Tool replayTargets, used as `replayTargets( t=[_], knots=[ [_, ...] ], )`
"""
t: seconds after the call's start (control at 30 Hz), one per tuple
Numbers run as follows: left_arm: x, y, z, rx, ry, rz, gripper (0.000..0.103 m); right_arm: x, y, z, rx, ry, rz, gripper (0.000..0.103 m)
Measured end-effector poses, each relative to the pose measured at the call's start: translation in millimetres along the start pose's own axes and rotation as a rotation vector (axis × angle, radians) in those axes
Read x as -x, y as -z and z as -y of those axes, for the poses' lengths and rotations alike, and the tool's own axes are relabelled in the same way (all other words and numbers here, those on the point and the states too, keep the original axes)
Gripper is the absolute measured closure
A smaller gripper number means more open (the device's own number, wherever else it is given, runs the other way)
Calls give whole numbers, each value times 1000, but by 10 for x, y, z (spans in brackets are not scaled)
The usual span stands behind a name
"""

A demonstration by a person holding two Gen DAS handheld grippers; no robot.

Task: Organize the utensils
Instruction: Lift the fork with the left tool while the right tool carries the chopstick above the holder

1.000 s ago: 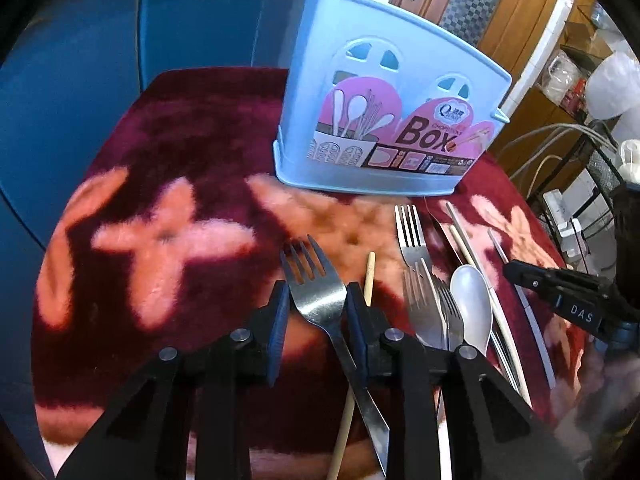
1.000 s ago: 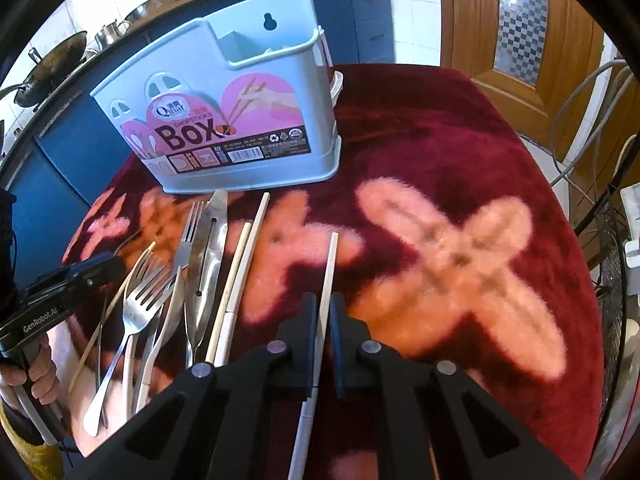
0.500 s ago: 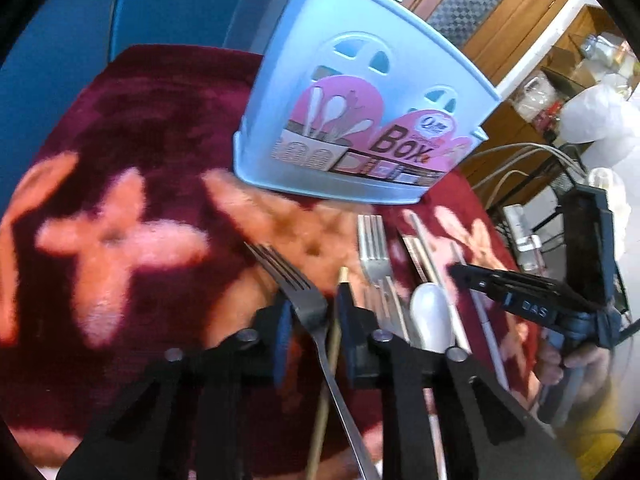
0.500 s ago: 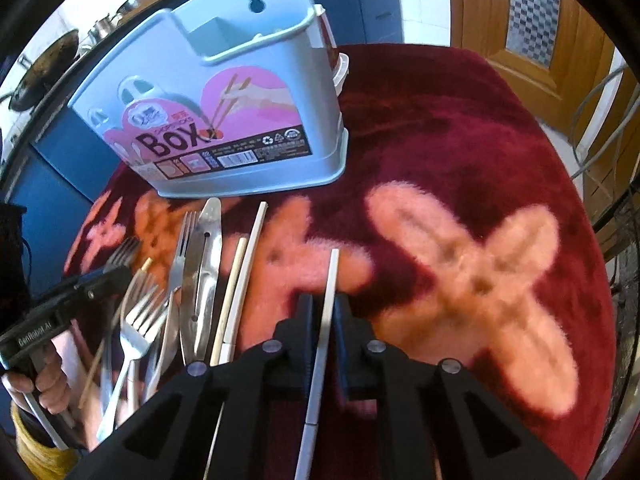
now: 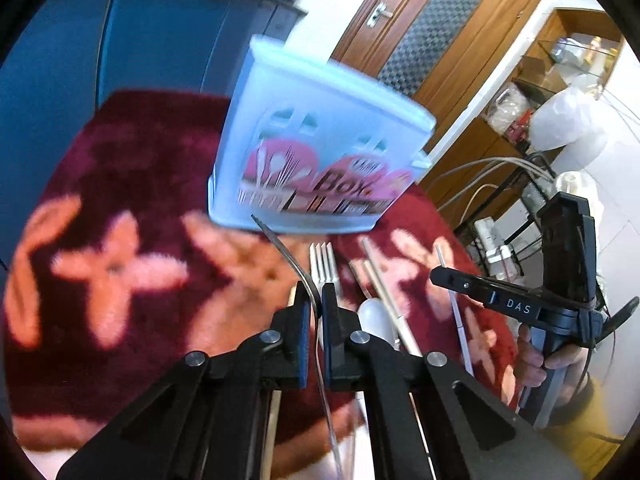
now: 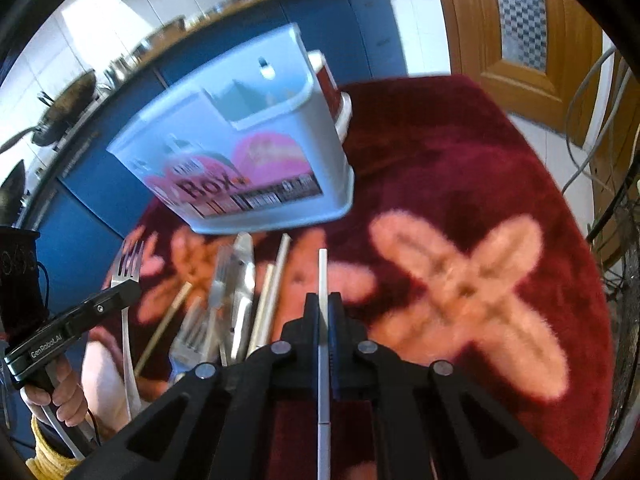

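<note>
My left gripper (image 5: 316, 304) is shut on a steel fork (image 5: 288, 256), seen edge-on and lifted above the rug, tines toward the light blue utensil box (image 5: 320, 160). My right gripper (image 6: 323, 304) is shut on a white chopstick (image 6: 322, 280), raised and pointing toward the utensil box (image 6: 256, 168). The fork also shows in the right wrist view (image 6: 127, 272), held by the left gripper (image 6: 120, 296). Another fork (image 5: 325, 264), a white spoon (image 5: 376, 316) and chopsticks (image 5: 380, 280) lie on the rug.
A dark red rug with pink flower shapes (image 6: 460, 280) covers the table. Loose forks, a knife (image 6: 244, 276) and chopsticks (image 6: 276, 276) lie in front of the box. Blue cabinets (image 5: 120, 32) stand behind, a wooden door (image 6: 520, 32) and cables to the right.
Both grippers have lifted their utensils off the rug and tilted up toward the box. The fork has turned edge-on in the left gripper.
</note>
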State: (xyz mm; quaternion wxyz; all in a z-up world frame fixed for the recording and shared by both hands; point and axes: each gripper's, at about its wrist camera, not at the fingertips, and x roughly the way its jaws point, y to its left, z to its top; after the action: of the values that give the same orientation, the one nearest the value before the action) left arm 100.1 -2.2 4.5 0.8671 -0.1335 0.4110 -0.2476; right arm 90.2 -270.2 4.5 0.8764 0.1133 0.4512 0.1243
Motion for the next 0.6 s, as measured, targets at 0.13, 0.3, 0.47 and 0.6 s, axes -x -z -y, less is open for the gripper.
replayTargets(
  t=[0.13,0.3,0.47,0.6],
  knots=[
    [215,-52,106,-39,-24,82,102,244,-51,-87,21,-17,106,97],
    [396,-155,239,-78,-58,183,103,502,-196,-214,42,-28,231,97],
    [531,-301,303,-106,-85,258,103,721,-354,-304,60,-9,344,97],
    [629,-497,333,-123,-97,310,103,878,-575,-360,65,-19,415,97]
  ],
)
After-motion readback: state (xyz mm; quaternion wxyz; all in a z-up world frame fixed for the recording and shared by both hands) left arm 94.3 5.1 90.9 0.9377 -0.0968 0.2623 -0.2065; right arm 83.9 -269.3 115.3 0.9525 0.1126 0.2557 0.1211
